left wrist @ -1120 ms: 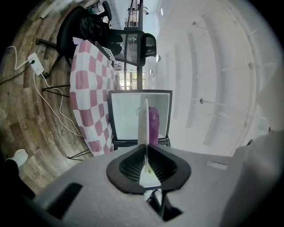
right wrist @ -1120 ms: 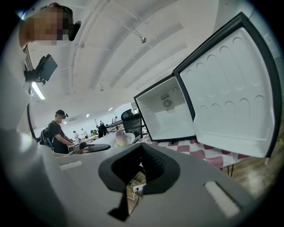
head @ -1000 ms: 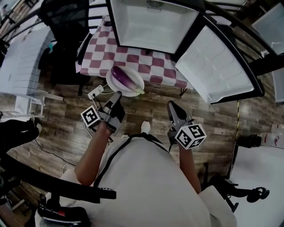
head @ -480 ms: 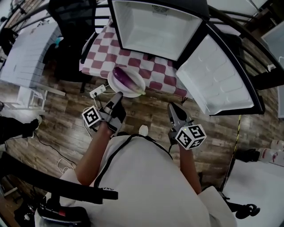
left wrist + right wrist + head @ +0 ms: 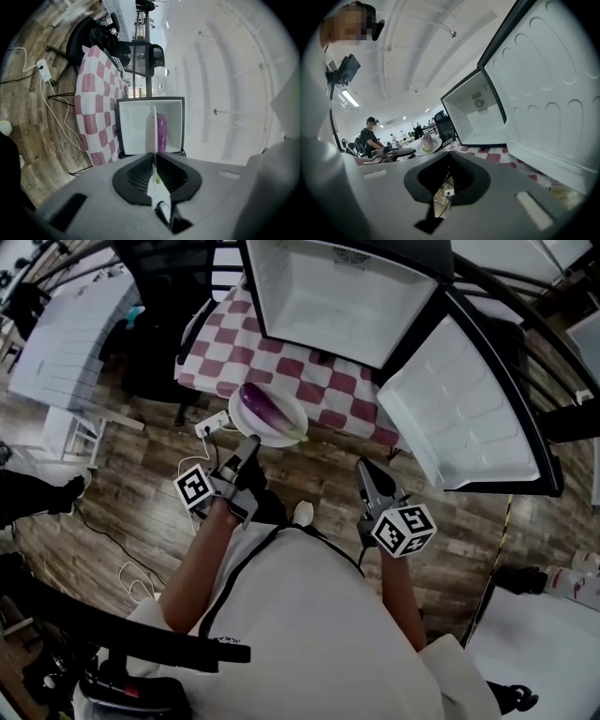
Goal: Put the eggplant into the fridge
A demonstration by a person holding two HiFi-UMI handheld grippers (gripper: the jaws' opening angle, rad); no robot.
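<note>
A purple eggplant lies on a white plate. My left gripper is shut on the plate's near rim and holds it level over the edge of the checkered table. In the left gripper view the plate shows edge-on between the jaws, the eggplant beside it. The small fridge lies open on the table, its interior white and bare, its door swung out to the right. My right gripper hangs shut with nothing in it, below the door. Its view shows the plate and fridge.
A black chair stands left of the table. A white power strip and cables lie on the wooden floor below the plate. White panels lean at far left. People sit in the background of the right gripper view.
Both grippers and the plate with the eggplant have edged forward toward the table and the open fridge. The left gripper's hold on the plate is unchanged.
</note>
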